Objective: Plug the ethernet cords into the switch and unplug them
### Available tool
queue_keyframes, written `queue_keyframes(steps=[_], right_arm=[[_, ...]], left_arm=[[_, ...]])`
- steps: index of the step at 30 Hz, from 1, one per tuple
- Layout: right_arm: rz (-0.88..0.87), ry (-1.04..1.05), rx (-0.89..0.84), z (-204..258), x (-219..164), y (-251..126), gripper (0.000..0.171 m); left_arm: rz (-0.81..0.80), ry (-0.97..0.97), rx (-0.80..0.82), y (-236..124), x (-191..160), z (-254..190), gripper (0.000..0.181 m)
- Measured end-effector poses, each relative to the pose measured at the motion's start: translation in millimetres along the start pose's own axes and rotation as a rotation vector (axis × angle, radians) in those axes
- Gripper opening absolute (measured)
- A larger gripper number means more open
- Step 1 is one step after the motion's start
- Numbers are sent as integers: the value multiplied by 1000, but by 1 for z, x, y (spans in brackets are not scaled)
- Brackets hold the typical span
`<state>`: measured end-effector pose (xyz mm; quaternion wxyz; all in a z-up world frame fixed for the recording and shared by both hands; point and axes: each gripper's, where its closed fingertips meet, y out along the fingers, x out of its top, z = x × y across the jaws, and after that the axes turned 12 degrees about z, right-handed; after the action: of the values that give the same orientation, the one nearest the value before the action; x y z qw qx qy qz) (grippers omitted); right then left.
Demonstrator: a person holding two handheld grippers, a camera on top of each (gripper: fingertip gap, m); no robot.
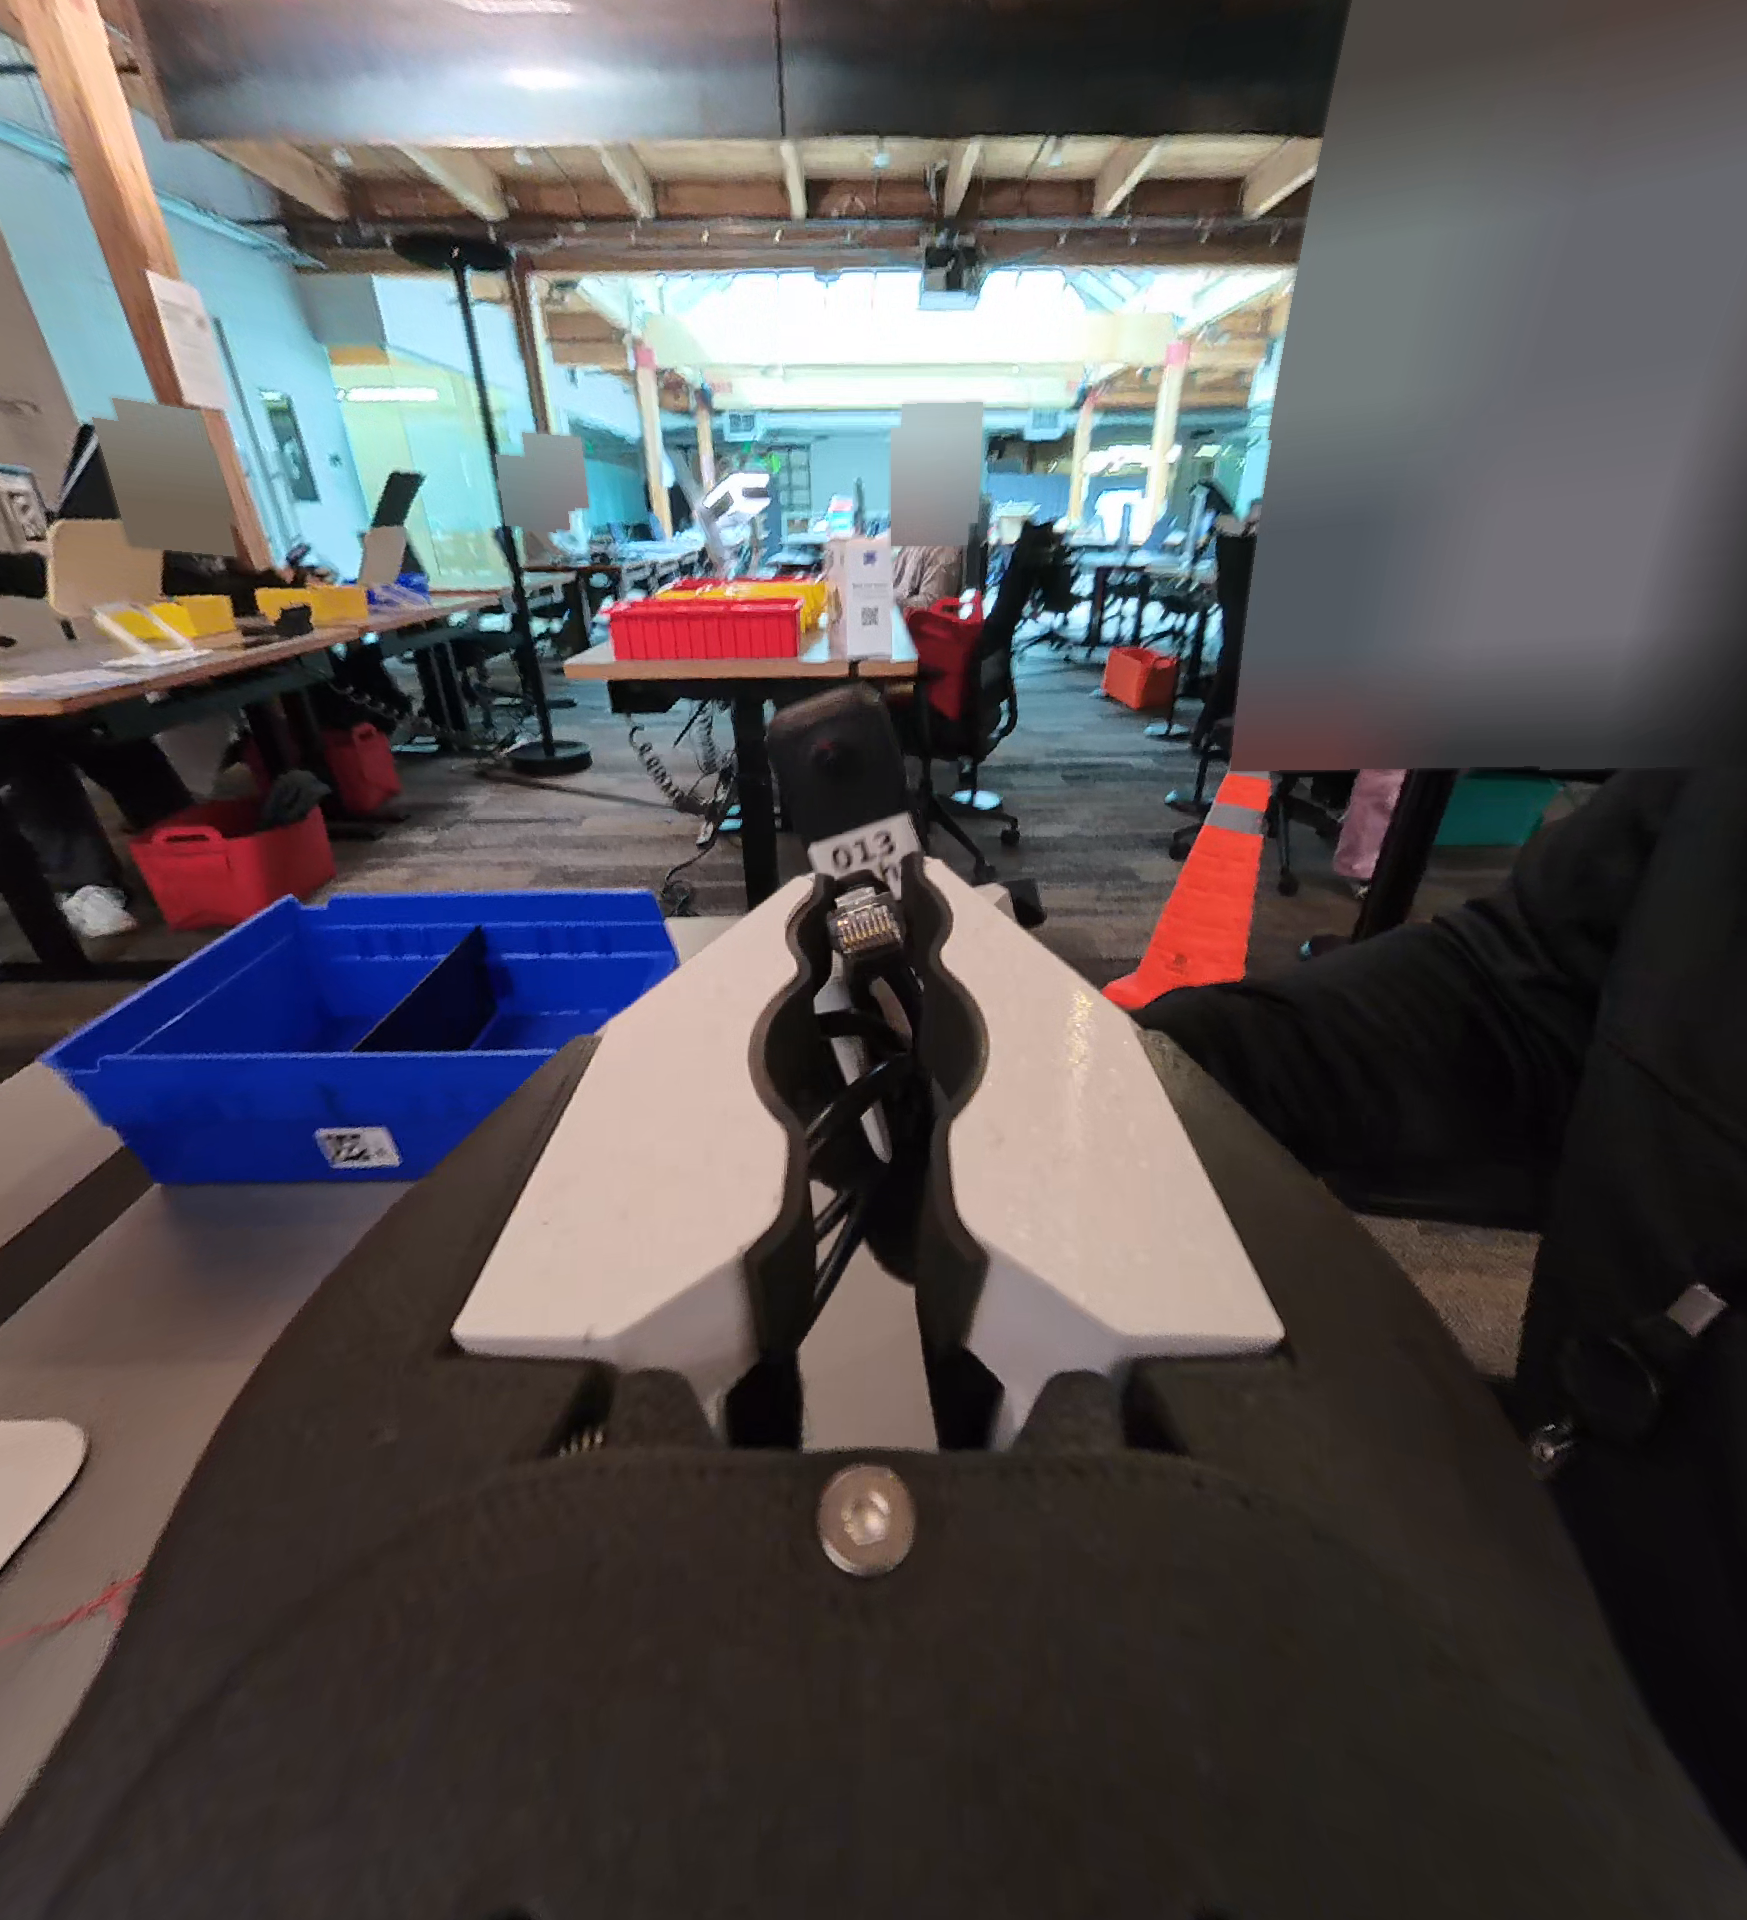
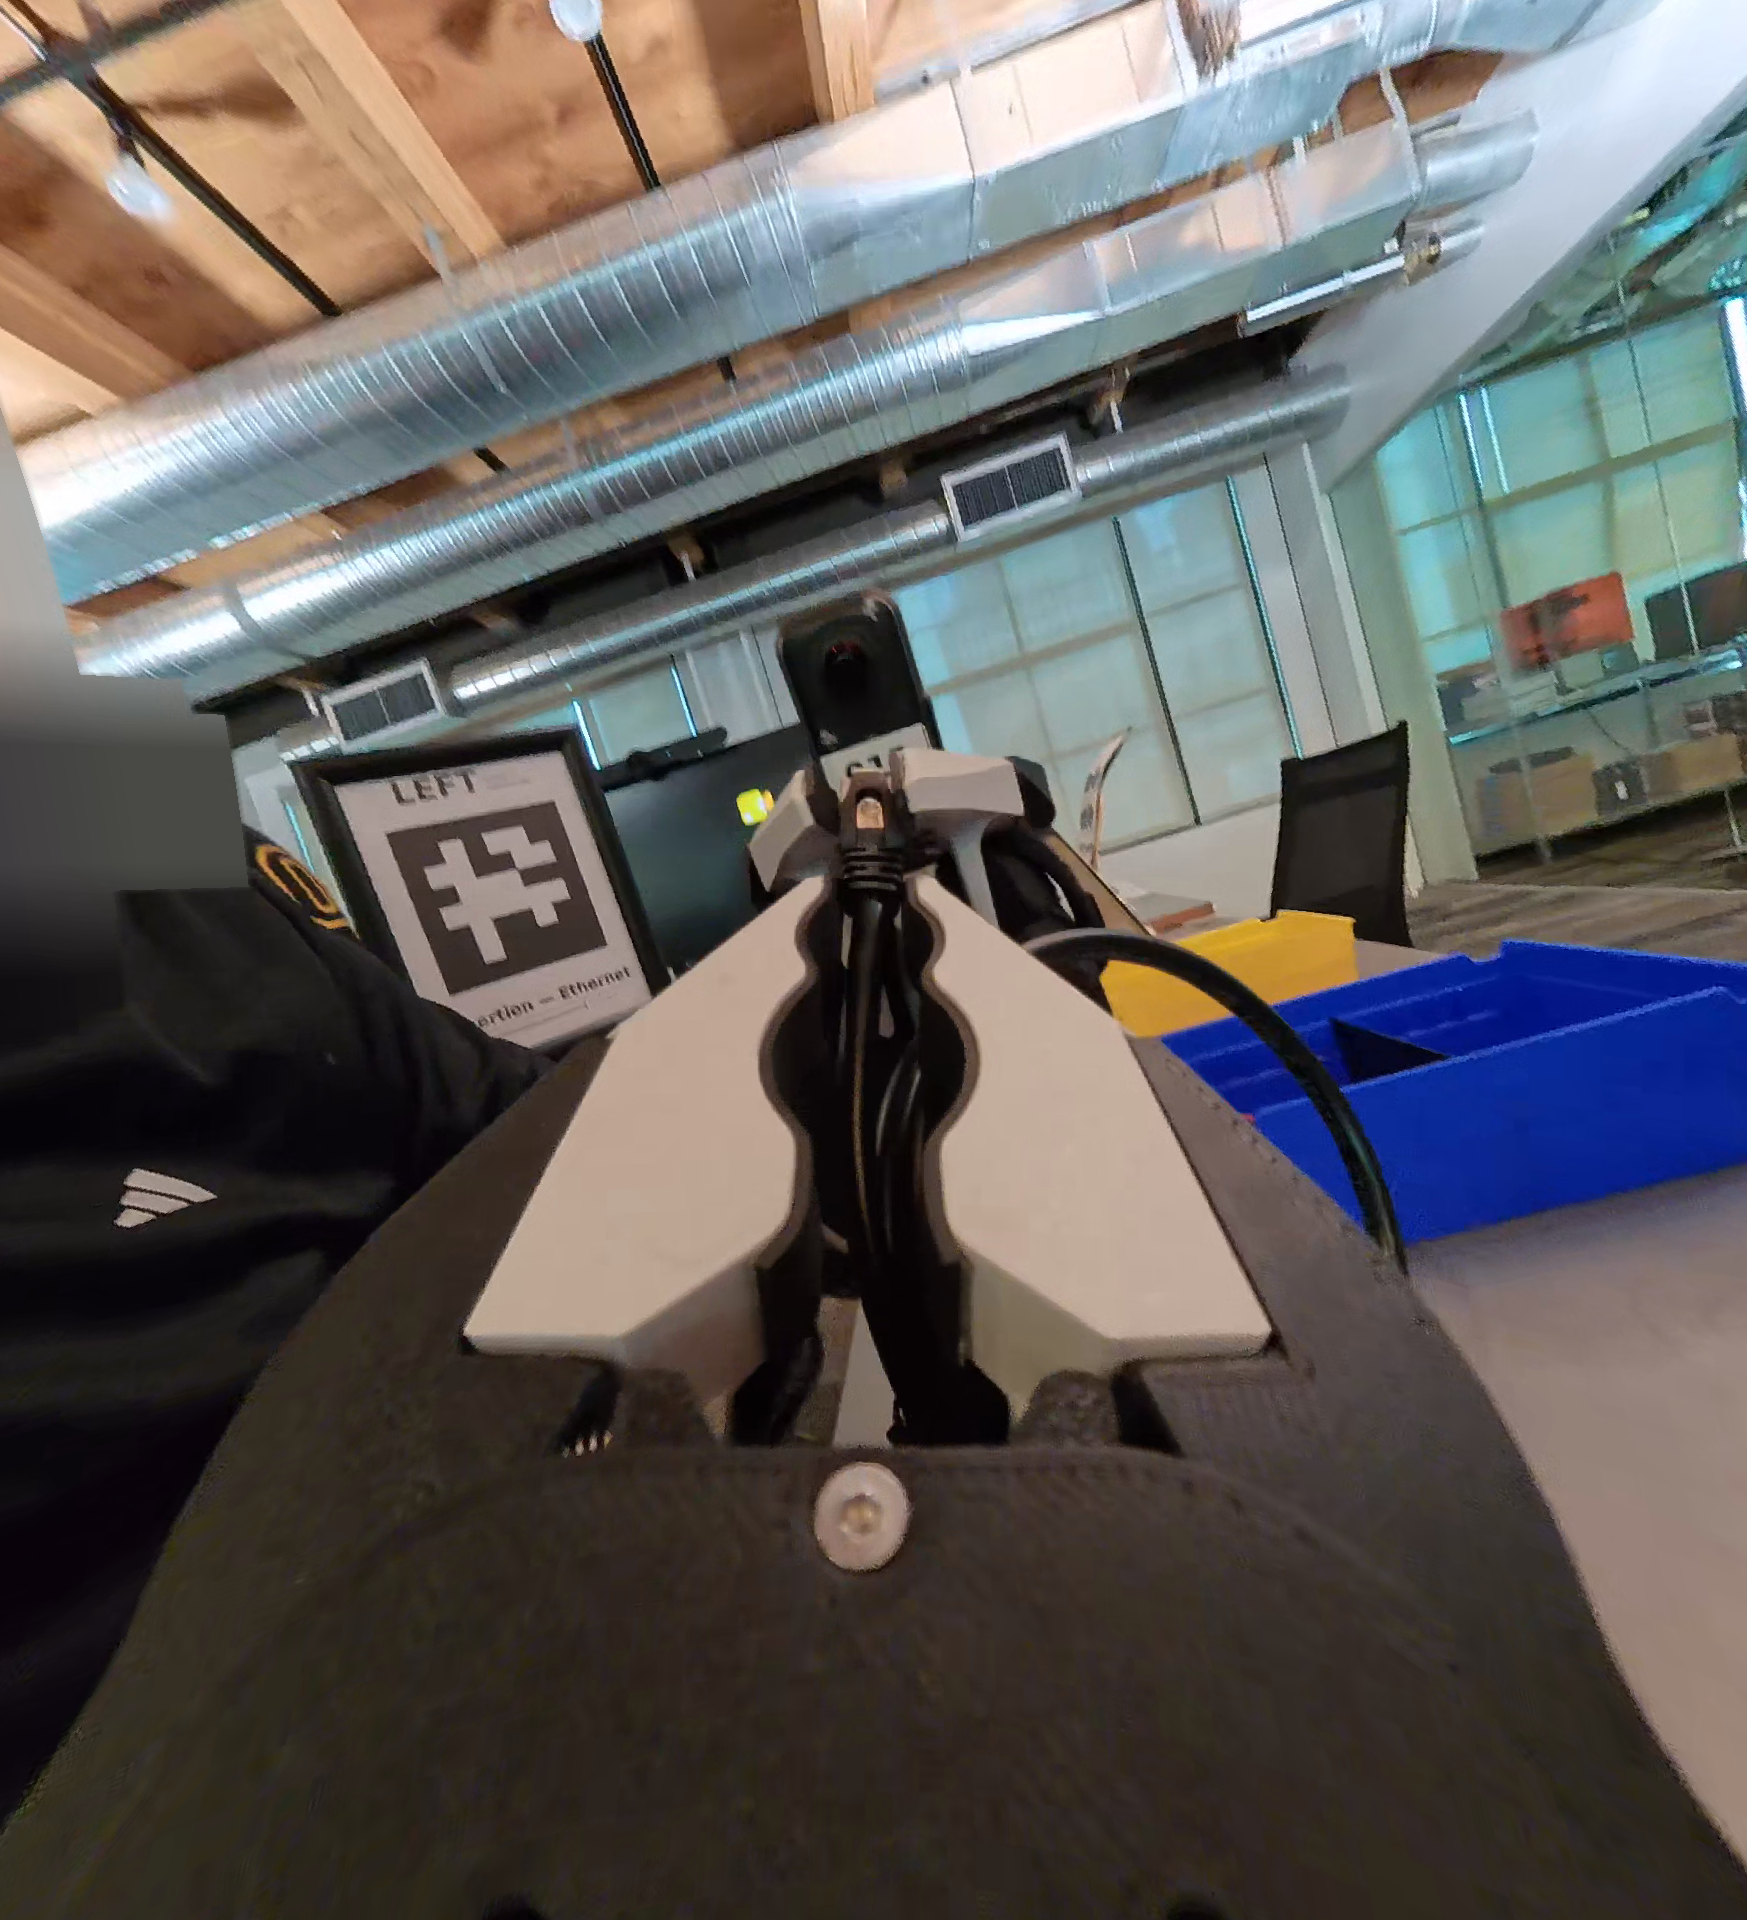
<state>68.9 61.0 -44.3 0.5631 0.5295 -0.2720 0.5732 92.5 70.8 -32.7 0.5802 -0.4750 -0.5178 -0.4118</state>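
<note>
Left wrist view: left gripper (image 1: 864, 894) clenched on a bundled black ethernet cord (image 1: 874, 1049), clear plug (image 1: 856, 923) protruding at the fingertips, contacts facing the lens. At 10 o'clock, blue divided bin (image 1: 256, 1091) on the grey table (image 1: 38, 1247). At 3 o'clock, black sleeve (image 1: 1368, 1081) of a person. Beyond the fingertips, the other gripper's camera (image 1: 833, 769) (dark, partly hidden).

Right wrist view: right gripper (image 2: 869, 883) likewise clamped on the black ethernet cord (image 2: 874, 1039), booted plug (image 2: 867, 821) at the tips, meeting the left gripper (image 2: 884, 805) head-on. One loop (image 2: 1264, 1039) arching toward 3 o'clock, across the blue divided bin (image 2: 1575, 1101). Yellow bin (image 2: 1233, 966) behind it. At 10 o'clock, framed marker sign (image 2: 495, 894). Switch not visible in either view.
</note>
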Motion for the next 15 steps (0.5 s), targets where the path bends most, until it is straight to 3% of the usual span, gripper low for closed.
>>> queue_keyframes(steps=[7, 15], right_arm=[[108, -71, -65, -2, -5, 1, 7], [457, -443, -452, -29, -14, -25, 7]], left_arm=[[9, -10, -28, -1, -2, -1, 11], [120, -204, -50, -13, -16, 21, 26]])
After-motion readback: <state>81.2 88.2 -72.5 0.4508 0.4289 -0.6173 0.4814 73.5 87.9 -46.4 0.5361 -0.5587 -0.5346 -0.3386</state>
